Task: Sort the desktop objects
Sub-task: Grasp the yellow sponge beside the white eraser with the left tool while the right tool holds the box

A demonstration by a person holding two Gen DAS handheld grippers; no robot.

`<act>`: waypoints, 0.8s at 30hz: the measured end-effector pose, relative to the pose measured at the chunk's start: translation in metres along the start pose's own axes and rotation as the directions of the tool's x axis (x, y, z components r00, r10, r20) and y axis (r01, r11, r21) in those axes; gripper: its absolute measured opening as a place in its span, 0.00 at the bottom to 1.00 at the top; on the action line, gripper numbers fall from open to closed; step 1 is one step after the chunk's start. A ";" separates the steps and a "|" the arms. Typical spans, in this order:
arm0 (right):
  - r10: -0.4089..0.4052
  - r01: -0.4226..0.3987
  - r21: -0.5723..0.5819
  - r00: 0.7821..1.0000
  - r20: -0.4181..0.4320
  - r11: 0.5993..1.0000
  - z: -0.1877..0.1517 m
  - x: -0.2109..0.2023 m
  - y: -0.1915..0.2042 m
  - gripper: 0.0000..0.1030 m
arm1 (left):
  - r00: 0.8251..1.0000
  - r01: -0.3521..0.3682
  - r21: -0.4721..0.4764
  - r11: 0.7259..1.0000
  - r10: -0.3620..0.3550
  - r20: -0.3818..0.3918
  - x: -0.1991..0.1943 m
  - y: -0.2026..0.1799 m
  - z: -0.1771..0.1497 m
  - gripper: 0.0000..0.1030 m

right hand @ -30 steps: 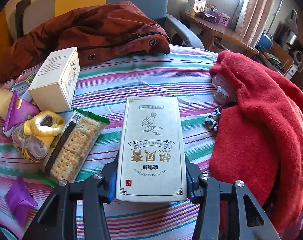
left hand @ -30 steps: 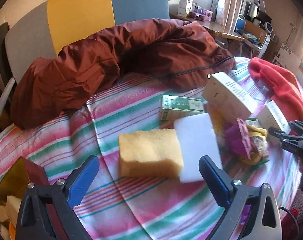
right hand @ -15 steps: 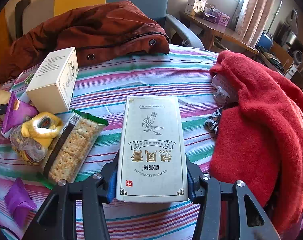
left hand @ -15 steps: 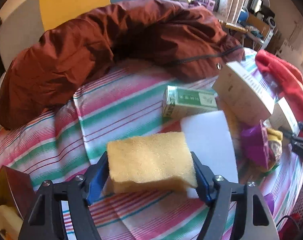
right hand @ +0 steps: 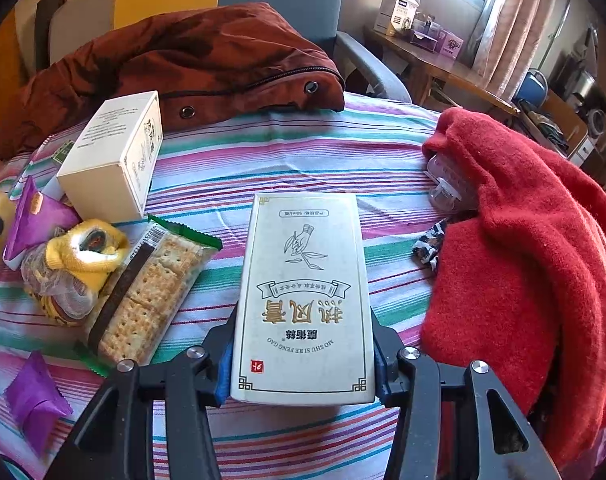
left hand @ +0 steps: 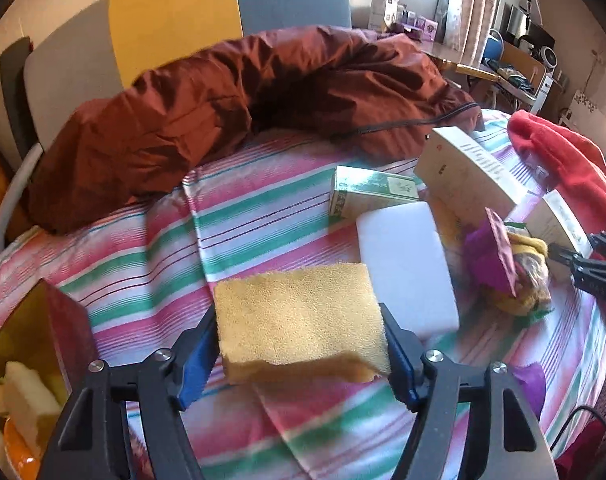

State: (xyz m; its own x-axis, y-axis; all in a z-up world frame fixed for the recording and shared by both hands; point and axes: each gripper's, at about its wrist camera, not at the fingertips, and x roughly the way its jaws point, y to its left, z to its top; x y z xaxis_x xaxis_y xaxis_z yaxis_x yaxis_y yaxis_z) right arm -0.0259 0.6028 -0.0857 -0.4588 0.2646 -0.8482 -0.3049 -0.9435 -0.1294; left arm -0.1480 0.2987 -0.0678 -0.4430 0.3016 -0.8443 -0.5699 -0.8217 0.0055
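A yellow sponge [left hand: 295, 304] sits between the blue pads of my left gripper [left hand: 299, 344], whose jaws are closing on it. The pads press its sides and its near edge hangs just above the striped tablecloth [left hand: 263, 216]. A white foam block [left hand: 407, 264] lies right behind it. My right gripper [right hand: 303, 344] is shut on the near end of a flat cream box with gold lettering [right hand: 303, 264], which rests lengthwise on the cloth.
A brown jacket [left hand: 223, 100] fills the back and a red cloth [right hand: 523, 260] the right. A green box [left hand: 367, 196], a cream carton [right hand: 111, 160], a cracker pack [right hand: 151, 292], a yellow snack bundle [right hand: 75, 256] and purple packets [right hand: 35, 404] lie between. An open container [left hand: 35, 320] holding sponges stands at the lower left.
My left gripper went from wide open short of the yellow sponge to closed around it, and the sponge has come slightly off the cloth. The right gripper and its box stayed put.
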 end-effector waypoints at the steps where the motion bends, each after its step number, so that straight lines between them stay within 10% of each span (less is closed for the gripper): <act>1: -0.001 0.001 0.000 1.000 0.000 1.000 0.000 0.000 0.000 0.50 | 1.000 -0.002 -0.003 1.000 0.002 0.014 -0.006 0.000 -0.003 0.71; 24: -0.010 0.010 0.027 1.000 0.001 1.000 -0.006 -0.002 0.001 0.50 | 0.989 -0.012 -0.096 0.995 0.026 0.149 -0.097 0.006 -0.048 0.71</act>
State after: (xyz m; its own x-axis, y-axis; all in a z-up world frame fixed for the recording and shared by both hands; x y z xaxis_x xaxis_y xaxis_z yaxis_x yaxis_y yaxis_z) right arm -0.0202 0.5998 -0.0869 -0.4567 0.2744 -0.8463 -0.3322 -0.9350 -0.1240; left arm -0.0751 0.2414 -0.0116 -0.5556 0.3488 -0.7547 -0.4954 -0.8679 -0.0365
